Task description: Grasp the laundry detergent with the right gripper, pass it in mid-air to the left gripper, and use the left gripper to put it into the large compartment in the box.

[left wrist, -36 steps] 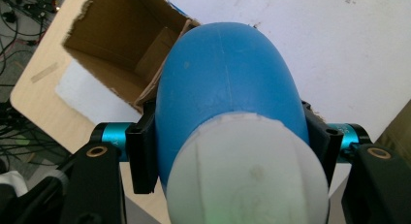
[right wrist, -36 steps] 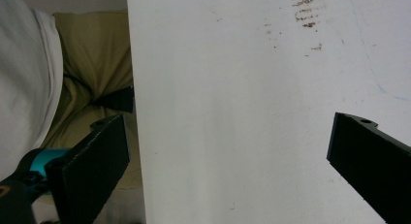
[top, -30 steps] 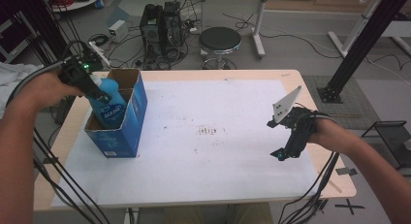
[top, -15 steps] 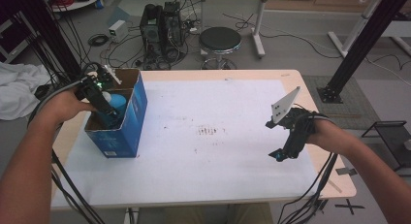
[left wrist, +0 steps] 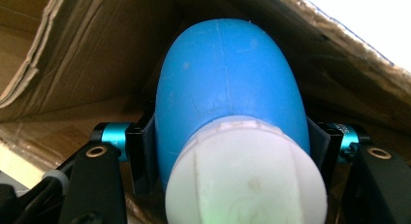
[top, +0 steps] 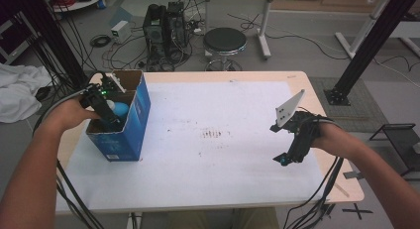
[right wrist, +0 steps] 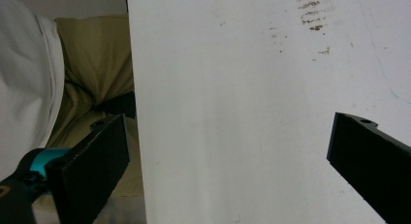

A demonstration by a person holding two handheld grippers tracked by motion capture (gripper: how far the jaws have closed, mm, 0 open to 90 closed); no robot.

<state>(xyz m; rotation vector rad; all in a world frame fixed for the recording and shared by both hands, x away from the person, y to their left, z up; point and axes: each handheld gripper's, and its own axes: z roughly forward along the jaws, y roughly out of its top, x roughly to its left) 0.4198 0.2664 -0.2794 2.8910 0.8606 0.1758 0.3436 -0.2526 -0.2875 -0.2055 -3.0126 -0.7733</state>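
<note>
A person sits at the near side of a table covered with a white sheet, holding a gripper in each hand. At the left end of the table stands an open blue cardboard box, upright, with its brown flaps raised.

The left gripper reaches down into the box from its left side. Its jaws are clamped on a blue bottle with a white cap. In the left gripper view the jaws press against both sides of the bottle just behind the cap, and the brown inner walls of the box rise all around it. The cap points back toward the camera and the rounded blue end points deeper into the box. From the high view, a pale blue patch of the bottle shows inside the box opening, just beside the gripper.

The right gripper hovers over the right part of the table, near its right edge, well apart from the box. Its jaws stand wide apart with nothing between them, as the right gripper view shows: only the white sheet lies below, with a few brown smudges farther off. The same smudges sit near the middle of the table in the high view. A grey three-cornered plate stands up on top of the right gripper.

Beyond the far edge of the table, a round black stool stands on the floor.
</note>
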